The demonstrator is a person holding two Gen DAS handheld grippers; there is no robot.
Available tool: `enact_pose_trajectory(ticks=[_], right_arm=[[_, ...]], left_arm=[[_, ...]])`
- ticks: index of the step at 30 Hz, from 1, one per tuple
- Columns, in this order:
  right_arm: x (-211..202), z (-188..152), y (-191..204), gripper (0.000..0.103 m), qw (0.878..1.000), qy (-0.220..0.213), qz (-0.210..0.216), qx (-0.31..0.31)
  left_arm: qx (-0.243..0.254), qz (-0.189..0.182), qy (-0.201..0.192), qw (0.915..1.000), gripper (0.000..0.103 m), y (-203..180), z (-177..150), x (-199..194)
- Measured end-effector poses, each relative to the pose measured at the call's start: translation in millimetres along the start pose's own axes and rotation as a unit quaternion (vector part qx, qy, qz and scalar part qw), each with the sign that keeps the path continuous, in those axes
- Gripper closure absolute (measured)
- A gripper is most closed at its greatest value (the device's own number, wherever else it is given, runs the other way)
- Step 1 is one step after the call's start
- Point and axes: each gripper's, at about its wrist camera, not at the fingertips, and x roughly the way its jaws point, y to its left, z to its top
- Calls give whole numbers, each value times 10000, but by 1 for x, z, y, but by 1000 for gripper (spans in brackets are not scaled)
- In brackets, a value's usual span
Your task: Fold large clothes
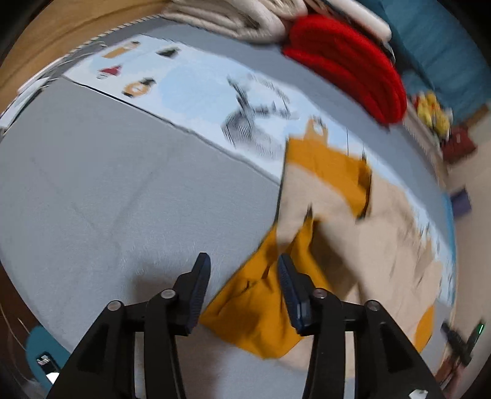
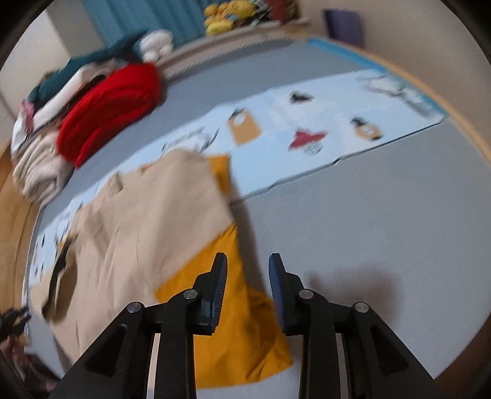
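left tongs open | right tongs open | garment beneath both

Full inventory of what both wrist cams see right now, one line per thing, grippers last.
garment: 1, beige with mustard-yellow parts, spread on the grey surface, partly over the printed mat
grey surface: 1, grey, under everything
printed mat: 1, pale blue with small pictures, lying flat across the grey surface behind the garment
red knit: 1, red, folded, in the pile at the far edge
pile of folded clothes: 1, cream and white, beside the red knit; item count unclear
plush toys: yellow, on the far ledge; number unclear from blur
curtain: 1, teal, behind the pile
left hand-held gripper: black, open, over the garment's yellow corner
right hand-held gripper: black, open, over the garment's yellow edge
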Motion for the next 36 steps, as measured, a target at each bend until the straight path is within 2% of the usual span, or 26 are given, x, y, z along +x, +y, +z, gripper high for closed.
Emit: enact_pose_trajectory(ticks=[3,5,7,11,15,20,21,22,24,27,28,30,31,32,33,36], right_arm=[[18,-7,11,71,9992,301,63,-262],[31,-11,16,70,9982,491,51,-349],[45,-13,20,69,9969,677,-8,-393],[66,-10,17,67,9949,943,-146,-311],[76,0,9,66,9947,1029,2,55],[83,12,13,69,9947,1016,85,110],[83,14,16,74,9952,980,66,53],[83,18,20,90,9956,929,81,-13],[76,27,29,96,9973,714,80,-162],[43,43,42,99,9991,-115,363,-194],[27,49,43,99,9969,-565,529,-122],[19,53,42,99,9945,-877,577,22],[22,54,40,99,9949,-861,503,118],[33,54,36,98,9967,-669,384,252],[40,52,34,98,9977,-512,301,312],[63,46,30,97,9995,6,51,320]], left_arm=[[533,324,280,9977,58,-16,-9,17],[915,466,232,9944,55,-32,-11,23],[1232,461,157,9912,48,-48,-10,27],[1632,599,100,9847,45,-71,-2,42],[1750,675,-14,9823,45,-82,15,56],[1481,353,-70,9883,48,-85,36,62],[1443,289,-74,9891,60,-86,37,61],[1362,153,-31,9906,76,-85,42,63],[1286,-2,-40,9917,92,-86,48,63],[641,-361,-509,9960,93,-74,66,47],[406,-487,-611,9961,93,-68,71,45],[-25,-650,-627,9959,91,-57,79,48],[-237,-642,-511,9963,87,-52,81,55],[-346,-639,-385,9966,85,-50,81,61],[-479,-733,-121,9961,84,-48,81,71],[-488,-830,229,9951,81,-46,79,82]])
